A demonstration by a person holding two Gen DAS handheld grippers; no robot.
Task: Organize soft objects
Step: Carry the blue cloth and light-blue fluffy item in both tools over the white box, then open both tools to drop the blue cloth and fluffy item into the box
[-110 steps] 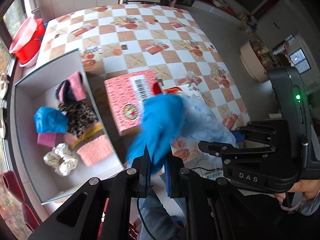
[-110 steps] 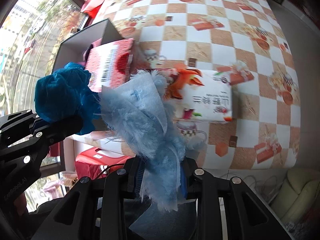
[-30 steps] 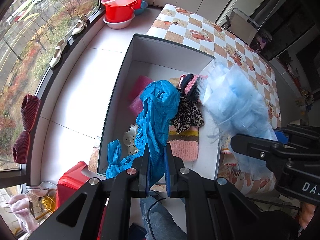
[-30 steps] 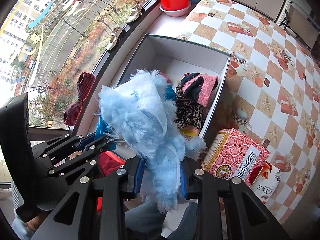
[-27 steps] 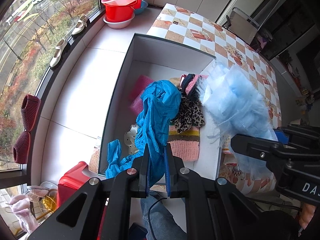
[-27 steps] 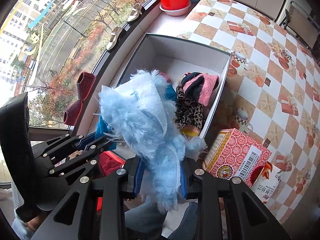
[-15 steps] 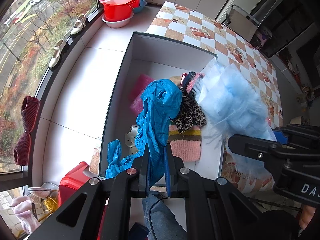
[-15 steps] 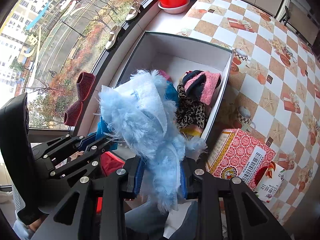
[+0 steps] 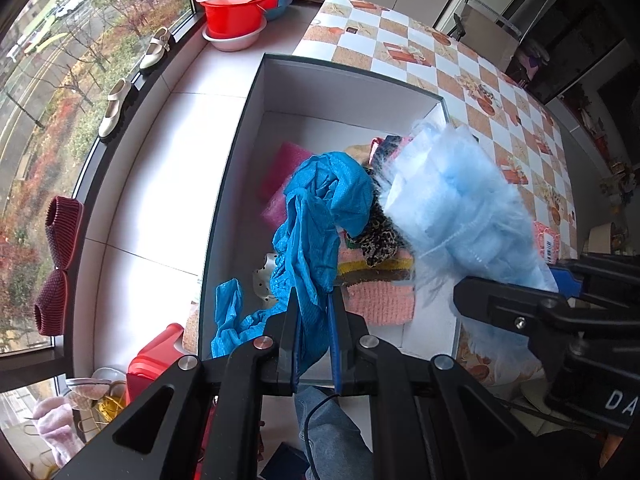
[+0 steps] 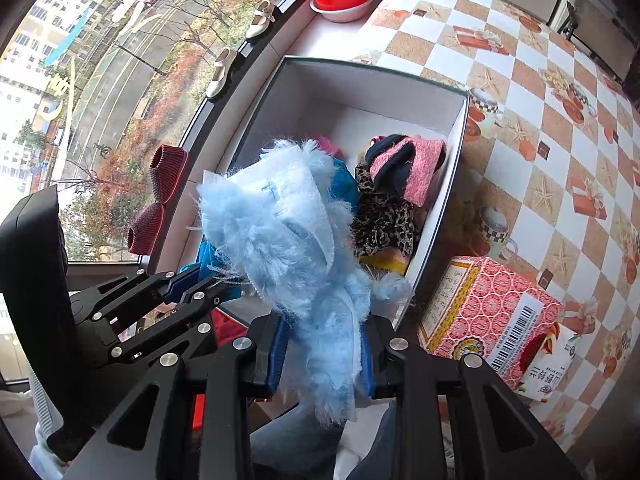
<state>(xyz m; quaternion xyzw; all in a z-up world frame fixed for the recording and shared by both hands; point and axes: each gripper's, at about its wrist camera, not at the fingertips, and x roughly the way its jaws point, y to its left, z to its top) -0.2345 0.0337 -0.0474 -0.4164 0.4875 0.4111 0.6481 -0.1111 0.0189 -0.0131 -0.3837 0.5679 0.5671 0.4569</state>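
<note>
My left gripper [image 9: 313,304] is shut on a bright blue cloth [image 9: 320,216] and holds it above the near end of a white open box [image 9: 256,92]. My right gripper [image 10: 322,320] is shut on a fluffy light blue fabric [image 10: 288,232], also above the box [image 10: 460,152]; the fabric also shows in the left wrist view [image 9: 460,208]. In the box lie a leopard-print cloth [image 10: 384,224], a pink and black knit [image 10: 408,160], a pink striped knit [image 9: 380,292] and a pink foam piece [image 9: 284,164]. The right gripper shows at the right of the left wrist view [image 9: 472,292].
The box sits at the edge of a checkered table [image 10: 560,120], beside a white window ledge [image 9: 160,152]. A red patterned carton [image 10: 488,312] and a white packet [image 10: 544,364] lie right of the box. Red basins [image 9: 236,4], shoes [image 9: 116,108] and red slippers [image 9: 56,260] line the sill.
Both grippers with their cloths have held almost still over the box in the last second; the view has shifted only slightly. Earlier they were above the table by the carton.
</note>
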